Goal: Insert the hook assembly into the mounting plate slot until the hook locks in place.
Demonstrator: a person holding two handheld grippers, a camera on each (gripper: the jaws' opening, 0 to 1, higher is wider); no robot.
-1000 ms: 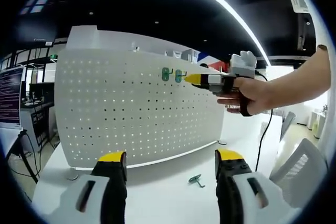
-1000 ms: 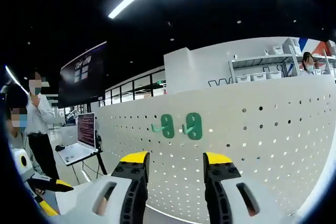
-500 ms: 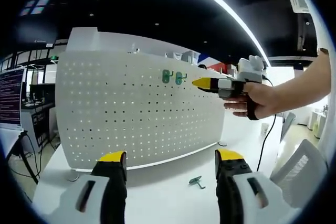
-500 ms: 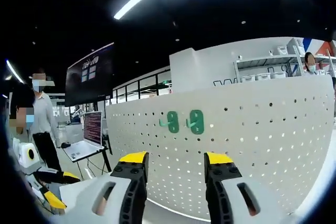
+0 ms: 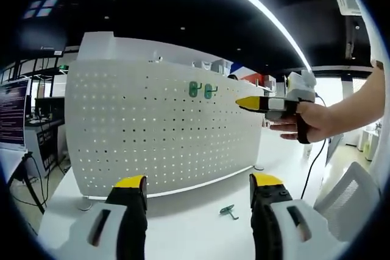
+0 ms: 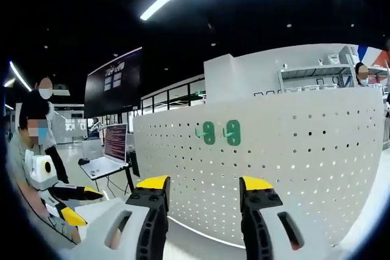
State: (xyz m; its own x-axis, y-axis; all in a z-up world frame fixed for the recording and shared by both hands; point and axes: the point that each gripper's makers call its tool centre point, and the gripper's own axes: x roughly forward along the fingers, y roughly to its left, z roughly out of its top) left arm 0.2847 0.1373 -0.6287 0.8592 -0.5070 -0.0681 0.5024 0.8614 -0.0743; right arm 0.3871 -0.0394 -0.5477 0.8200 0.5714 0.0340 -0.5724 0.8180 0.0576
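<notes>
Your right gripper (image 5: 250, 103) has drawn back from the pegboard since a second ago: in the left gripper view its yellow tips, which were right beside the two green hooks, now sit well to the right of them, with your hand (image 5: 308, 123) wrapped around its body. In the right gripper view the board looks further off than before and more of the room at the left has come into sight. Your right gripper (image 6: 203, 185) has its jaws spread apart with nothing between them. Your left gripper (image 5: 198, 184) is also wide open and empty, hovering low above the white worktop (image 5: 183, 223). The white perforated mounting plate (image 5: 158, 132) stands upright on the worktop, curving away at both ends. Two green hooks (image 5: 202, 89) hang side by side in its upper rows, close together; in the right gripper view the same pair (image 6: 220, 132) sits above and between your jaws. A third green hook (image 5: 228, 210) lies loose on the worktop in front of the plate, just left of your left gripper's right-hand jaw. At the left edge of the right gripper view your left gripper (image 6: 76, 205) shows with its yellow tips, and a laptop (image 6: 108, 153) stands open on a stand behind it.
</notes>
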